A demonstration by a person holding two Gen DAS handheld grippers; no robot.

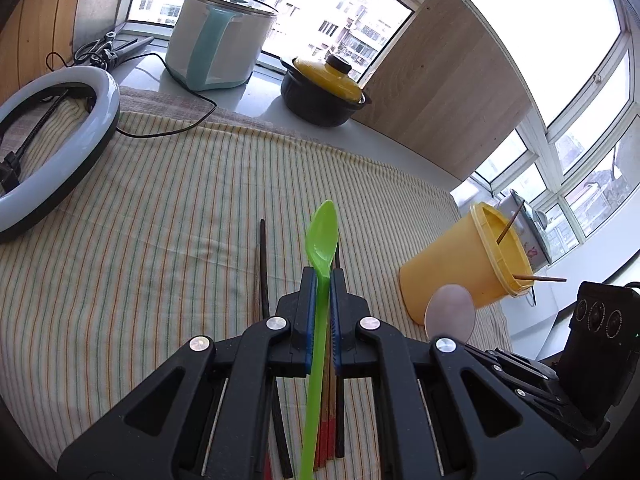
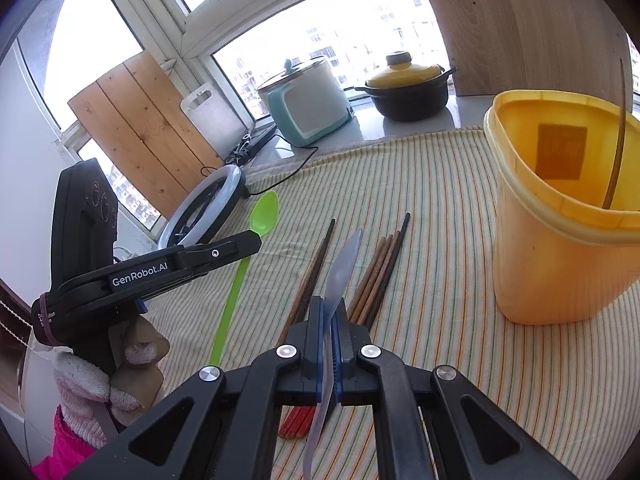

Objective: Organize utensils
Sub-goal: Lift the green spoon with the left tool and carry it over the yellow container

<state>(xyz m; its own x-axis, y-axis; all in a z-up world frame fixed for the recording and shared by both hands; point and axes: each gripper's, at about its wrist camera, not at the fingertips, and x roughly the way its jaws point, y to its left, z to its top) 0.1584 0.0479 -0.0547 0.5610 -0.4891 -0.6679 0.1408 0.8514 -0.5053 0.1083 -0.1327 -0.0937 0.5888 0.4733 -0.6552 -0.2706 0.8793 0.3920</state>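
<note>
My left gripper (image 1: 321,276) is shut on the handle of a green plastic spoon (image 1: 322,236), whose bowl sticks out ahead, lifted off the striped cloth (image 1: 160,220). In the right wrist view, the left gripper (image 2: 250,241) holds the green spoon (image 2: 264,212) at the left. My right gripper (image 2: 331,304) is shut on a pale translucent spoon (image 2: 346,260); its bowl (image 1: 450,312) shows beside the yellow cup (image 1: 460,276). The cup (image 2: 560,220) stands at the right with a chopstick (image 2: 618,140) inside. Several chopsticks (image 2: 380,272) lie on the cloth below both grippers.
A ring light (image 1: 60,140) lies at the cloth's left edge with its cable. Behind stand a rice cooker (image 1: 216,40), a black pot with a yellow lid (image 1: 320,88) and a leaning wooden board (image 1: 440,80). A gloved hand (image 2: 92,380) grips the left tool.
</note>
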